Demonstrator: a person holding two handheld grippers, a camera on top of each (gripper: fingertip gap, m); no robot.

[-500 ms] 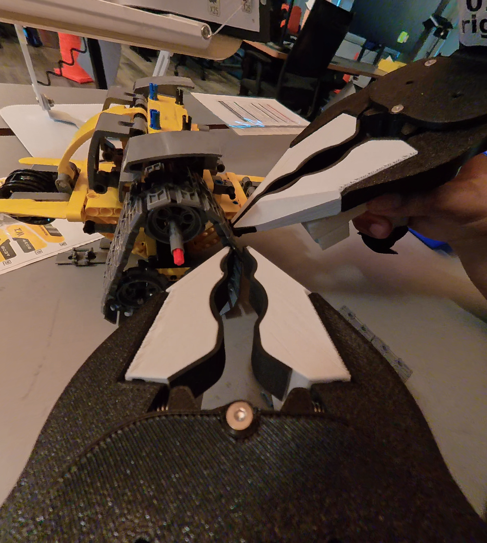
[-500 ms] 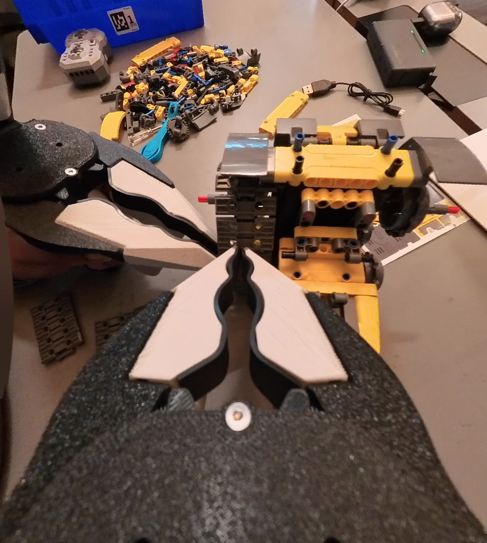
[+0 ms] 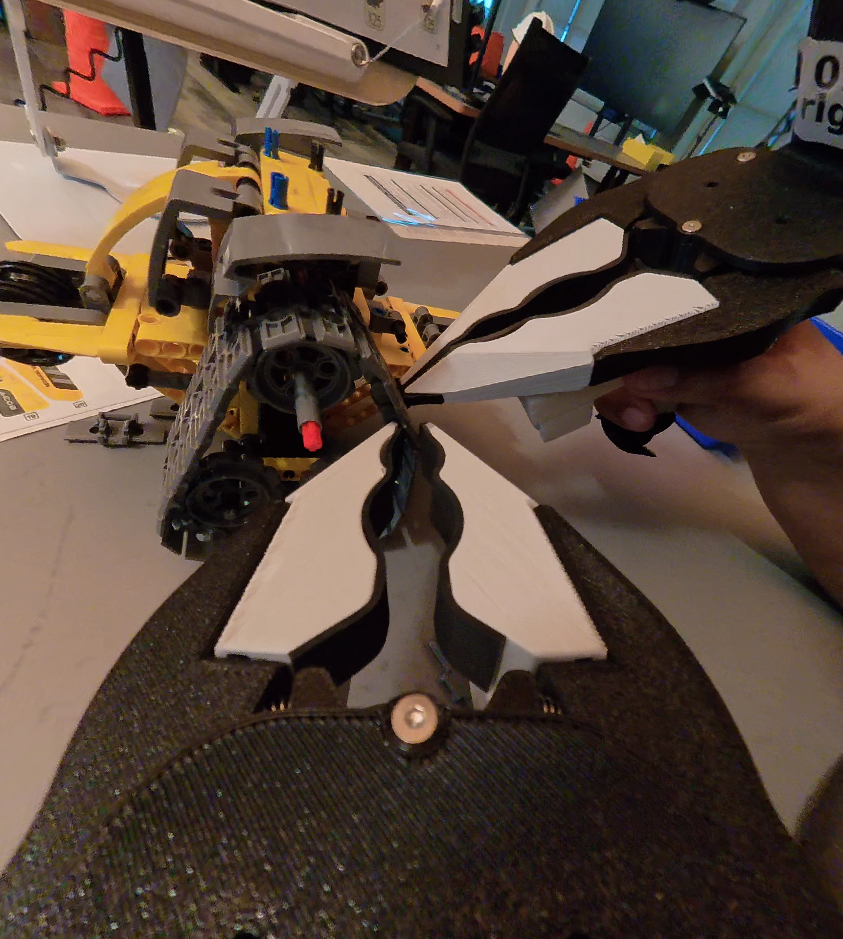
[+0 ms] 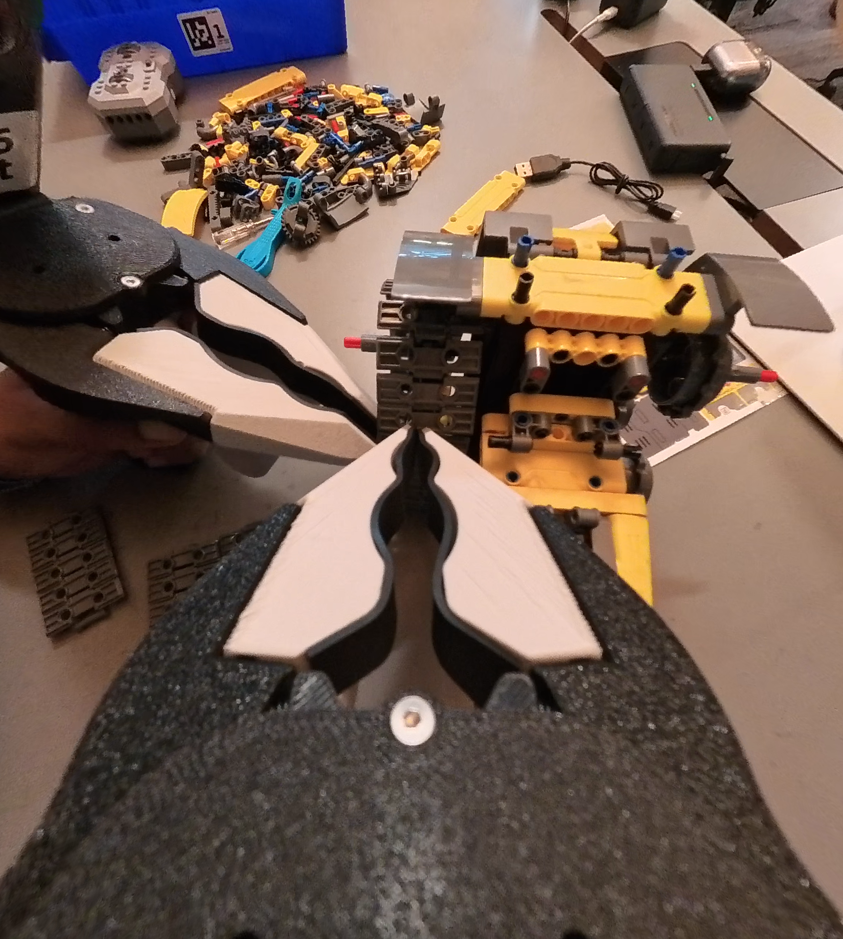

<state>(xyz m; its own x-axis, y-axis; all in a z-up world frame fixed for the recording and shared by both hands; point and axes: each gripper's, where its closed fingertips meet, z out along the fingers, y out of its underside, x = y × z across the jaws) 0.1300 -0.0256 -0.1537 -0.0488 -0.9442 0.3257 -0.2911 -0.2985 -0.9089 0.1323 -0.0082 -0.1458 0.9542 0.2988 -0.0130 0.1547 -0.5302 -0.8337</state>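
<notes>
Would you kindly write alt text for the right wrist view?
Both tools, right and left, pinch the grey track on a yellow brick vehicle standing on a grey table. Behind lie loose parts, a blue bin and a cable.

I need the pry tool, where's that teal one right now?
Right wrist view, upper left: the teal tool lies on the table at the near edge of the parts pile.

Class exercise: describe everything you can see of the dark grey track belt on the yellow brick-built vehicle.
The dark grey linked plastic track belt wraps one side of the yellow brick-built vehicle on the grey table. It is made of short perforated links and loops over black toothed wheels. Its lower end hangs open and unjoined. The left gripper and the right gripper each pinch a track end, tips nearly meeting.
</notes>
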